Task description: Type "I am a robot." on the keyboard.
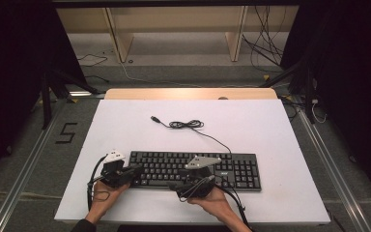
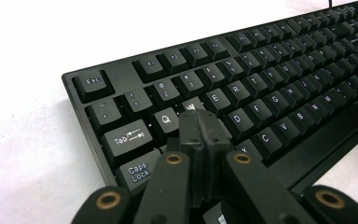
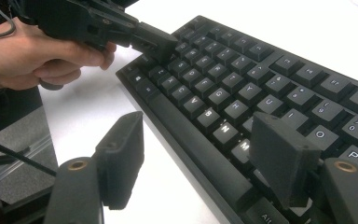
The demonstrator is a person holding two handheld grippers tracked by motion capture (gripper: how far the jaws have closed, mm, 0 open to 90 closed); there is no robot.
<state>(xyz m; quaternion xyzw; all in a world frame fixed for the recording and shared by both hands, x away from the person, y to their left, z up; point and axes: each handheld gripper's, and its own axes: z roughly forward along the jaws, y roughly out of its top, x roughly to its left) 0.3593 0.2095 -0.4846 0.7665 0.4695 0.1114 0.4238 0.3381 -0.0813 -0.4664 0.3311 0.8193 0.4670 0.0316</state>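
A black keyboard [image 1: 193,170] lies flat near the front edge of the white bench [image 1: 125,125], long side across, with its cable [image 1: 193,125] running off the back edge to a small coil and a loose plug lying on the bench. The left tool [image 2: 200,122] is over the keyboard's left end with its jaws pressed together, holding nothing, the joined tips right at the W key [image 2: 192,106]; whether they actually touch the key cannot be told. Legends read clearly along that end: Esc [image 2: 93,81] in the corner, then Tab [image 2: 126,138], Caps Lock [image 2: 139,171], Q, E, D, G, V and C, and a Windows logo key peeks out under the jaws. The right tool [image 3: 205,158] hangs over the front edge near the space bar with its jaws spread wide and nothing between them: one jaw over bare bench, the other above the keys by M [image 3: 244,147]. From there N, B, G, Y, U, O and P are legible. In the high view the left hand [image 1: 107,191] and the right hand [image 1: 212,195] grip the tools from the bench's front, and a figure 5 [image 1: 66,132] is marked on the floor at left.
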